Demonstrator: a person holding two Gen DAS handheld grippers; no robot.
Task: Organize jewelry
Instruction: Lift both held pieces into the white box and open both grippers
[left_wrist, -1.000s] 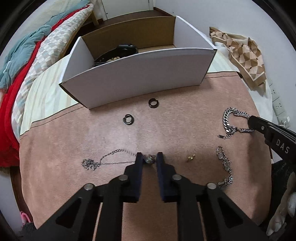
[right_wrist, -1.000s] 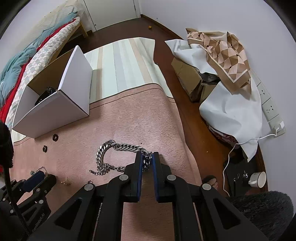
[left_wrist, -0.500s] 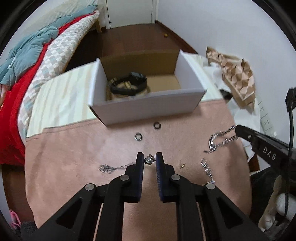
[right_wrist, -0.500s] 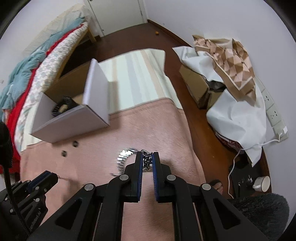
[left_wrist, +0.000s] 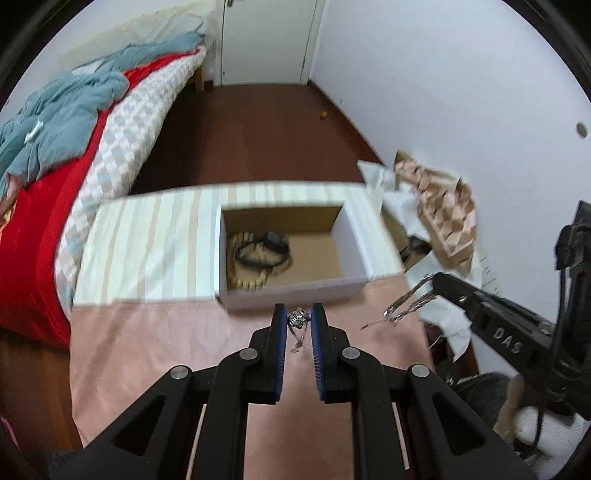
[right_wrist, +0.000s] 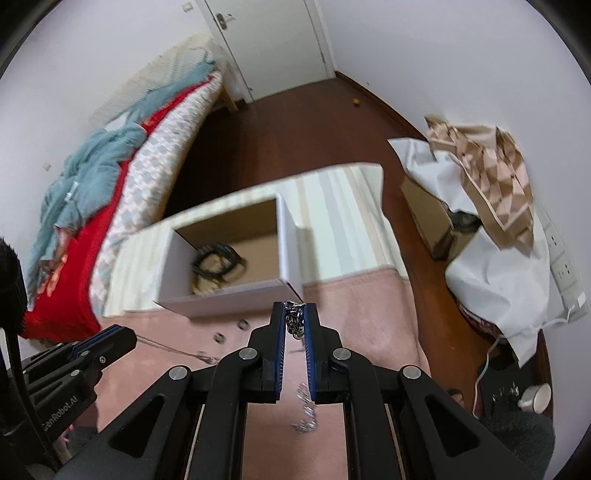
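Left gripper (left_wrist: 299, 320) jaws clamped on necklace (left_wrist: 297, 319), right gripper (right_wrist: 294, 320) on bracelet (right_wrist: 295, 326); box (left_wrist: 295, 291) just beyond, left nearer.

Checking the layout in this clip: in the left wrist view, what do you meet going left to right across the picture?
Red bedcover → striped cloth → white box → chunky chain hanging from the right gripper → patterned cloth.

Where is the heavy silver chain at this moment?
The chain is pinched in the right gripper, hanging above the pink mat, just short of the box.
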